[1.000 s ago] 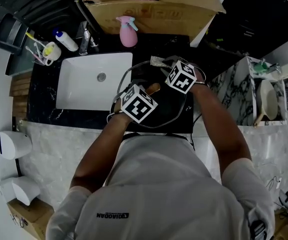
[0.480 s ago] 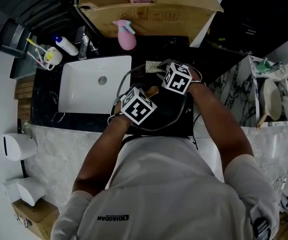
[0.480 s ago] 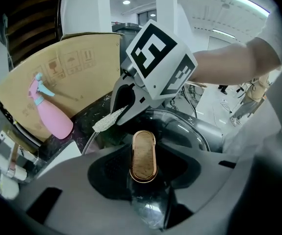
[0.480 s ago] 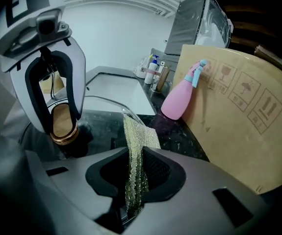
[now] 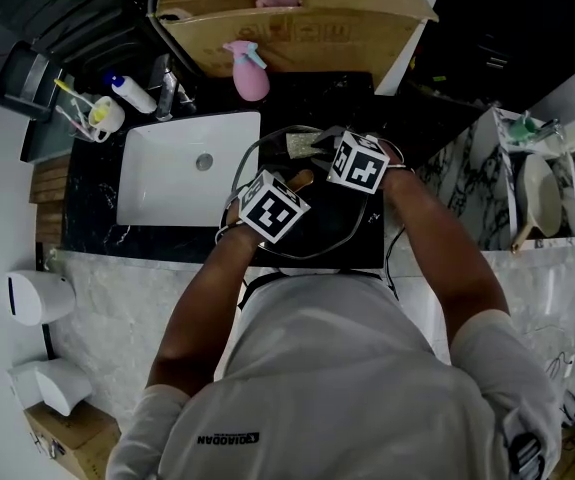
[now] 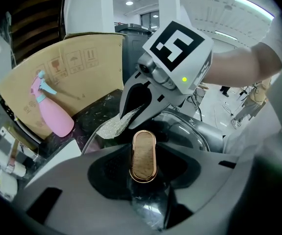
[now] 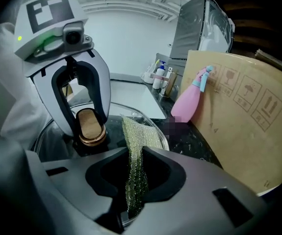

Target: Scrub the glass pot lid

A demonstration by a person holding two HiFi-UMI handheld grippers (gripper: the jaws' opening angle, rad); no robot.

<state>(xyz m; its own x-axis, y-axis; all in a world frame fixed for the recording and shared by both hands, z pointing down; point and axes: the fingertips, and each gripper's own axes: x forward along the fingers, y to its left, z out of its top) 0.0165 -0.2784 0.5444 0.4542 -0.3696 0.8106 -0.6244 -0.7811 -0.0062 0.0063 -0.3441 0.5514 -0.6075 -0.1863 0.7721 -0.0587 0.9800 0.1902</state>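
Right of the sink (image 5: 167, 173), left gripper (image 7: 89, 125) jaws have just closed on the glass pot lid (image 6: 195, 133) knob (image 6: 144, 155); right gripper (image 6: 132, 114) clamps the scouring pad (image 7: 140, 131). Risk: scrubbing force may slip the knob free.

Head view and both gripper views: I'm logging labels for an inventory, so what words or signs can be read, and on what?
"QIAODAN": upside down on the person's shirt.
Handling signs, an umbrella and arrows among them, no words: cardboard box.
Box print in the head view: blurred, unreadable.
White bottle by the sink: label too small.
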